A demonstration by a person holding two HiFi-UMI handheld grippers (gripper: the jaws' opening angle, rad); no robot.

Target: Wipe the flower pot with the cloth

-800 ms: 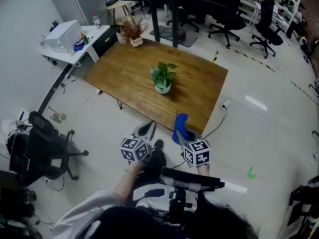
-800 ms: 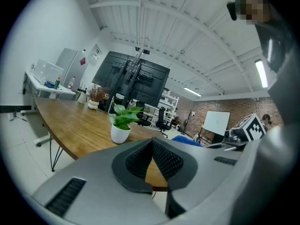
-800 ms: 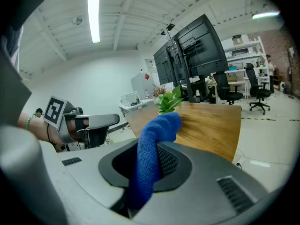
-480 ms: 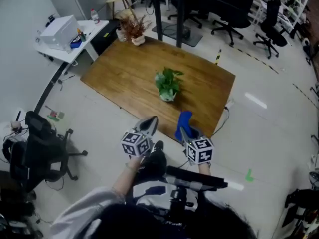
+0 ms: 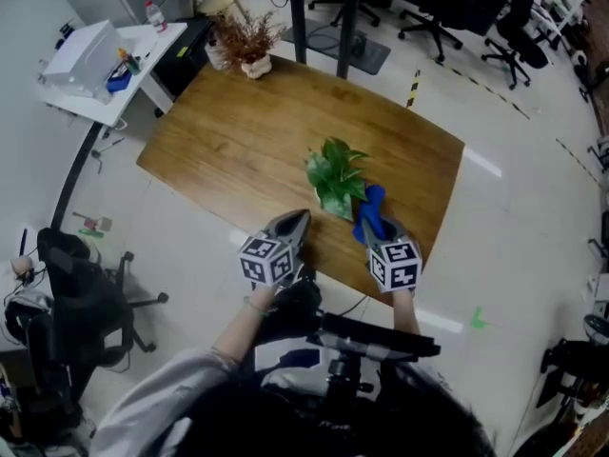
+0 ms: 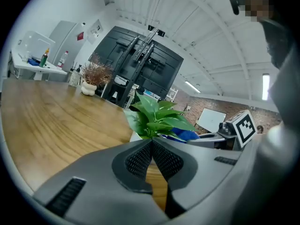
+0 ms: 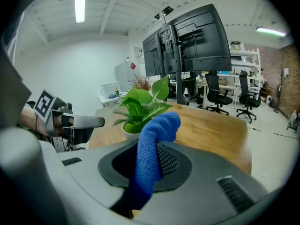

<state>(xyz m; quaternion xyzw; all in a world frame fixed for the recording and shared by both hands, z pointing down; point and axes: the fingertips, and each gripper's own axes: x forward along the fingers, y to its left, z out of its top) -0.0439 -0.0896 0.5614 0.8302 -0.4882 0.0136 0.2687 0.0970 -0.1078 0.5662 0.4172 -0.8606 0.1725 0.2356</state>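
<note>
So far no wiping shows: the right gripper clamps the blue cloth just beside the flower pot near the table's front edge, perhaps not yet touching it. The left gripper is closed, empty.

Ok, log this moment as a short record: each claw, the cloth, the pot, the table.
left claw: shut, holding nothing, at the table's near edge
right claw: shut on blue cloth
blue cloth: held up beside the green plant; contact with the pot unclear
flower pot: white, upright, green plant in it
table: wooden; dried plant at its far corner
</note>
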